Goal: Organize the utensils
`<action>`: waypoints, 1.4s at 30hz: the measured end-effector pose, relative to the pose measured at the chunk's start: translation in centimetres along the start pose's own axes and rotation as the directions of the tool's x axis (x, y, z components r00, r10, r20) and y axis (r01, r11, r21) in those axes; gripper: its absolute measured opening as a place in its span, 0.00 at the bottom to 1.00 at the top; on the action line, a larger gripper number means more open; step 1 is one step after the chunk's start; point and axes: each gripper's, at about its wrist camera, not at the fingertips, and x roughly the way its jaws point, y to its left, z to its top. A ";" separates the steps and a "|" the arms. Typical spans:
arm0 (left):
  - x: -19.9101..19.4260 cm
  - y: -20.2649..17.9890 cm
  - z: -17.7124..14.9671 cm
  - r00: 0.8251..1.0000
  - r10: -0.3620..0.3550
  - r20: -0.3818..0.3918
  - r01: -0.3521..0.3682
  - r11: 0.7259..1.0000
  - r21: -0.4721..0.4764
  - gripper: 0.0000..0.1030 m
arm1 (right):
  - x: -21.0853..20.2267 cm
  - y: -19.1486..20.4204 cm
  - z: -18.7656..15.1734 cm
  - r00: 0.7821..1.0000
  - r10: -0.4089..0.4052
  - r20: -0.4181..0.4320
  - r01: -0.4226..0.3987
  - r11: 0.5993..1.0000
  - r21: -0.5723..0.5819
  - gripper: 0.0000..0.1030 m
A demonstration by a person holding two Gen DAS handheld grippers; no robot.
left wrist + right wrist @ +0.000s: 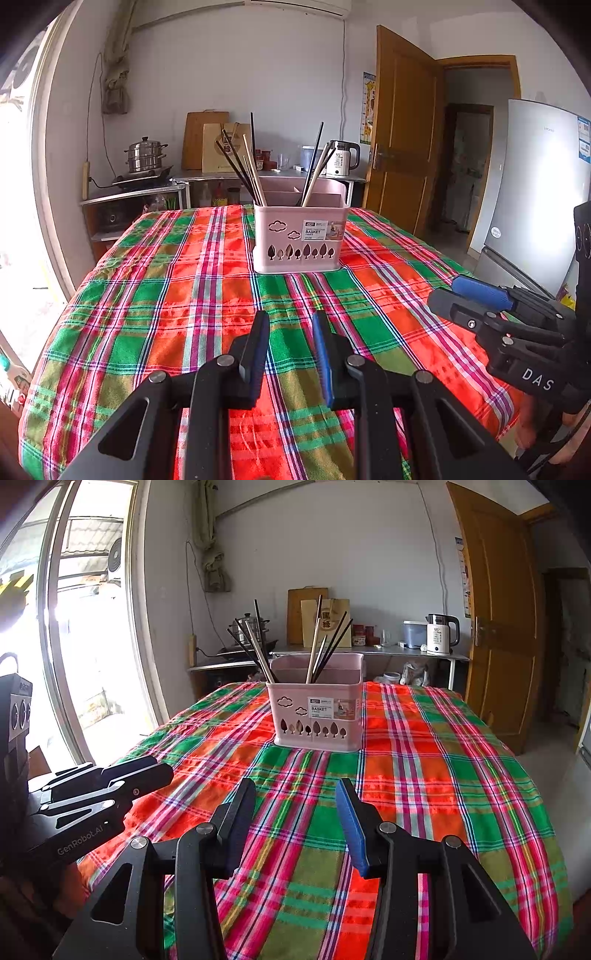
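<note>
Both claws empty — left gripper narrowly parted, right gripper wider — hovering over plaid tablecloth, chopsticks already standing in pink basket mid-table — seemingly little left.

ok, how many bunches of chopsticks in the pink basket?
2. The left bunch leans outward at the left end of the pink basket; the middle bunch stands near its centre. Sticks overlap, so some may be hidden.
</note>
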 end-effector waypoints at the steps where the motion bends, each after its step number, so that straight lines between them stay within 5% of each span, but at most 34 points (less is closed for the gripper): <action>1: 0.0 0.0 0.0 1.000 0.000 0.001 0.000 1.000 0.000 0.23 | 0.0 0.0 0.0 1.000 0.001 0.000 -0.001 1.000 -0.001 0.45; 42: -0.4 -1.3 -0.5 0.999 0.003 0.033 -0.004 0.999 0.033 0.23 | -0.3 -0.2 0.0 1.000 -0.002 -0.004 0.002 1.000 -0.002 0.45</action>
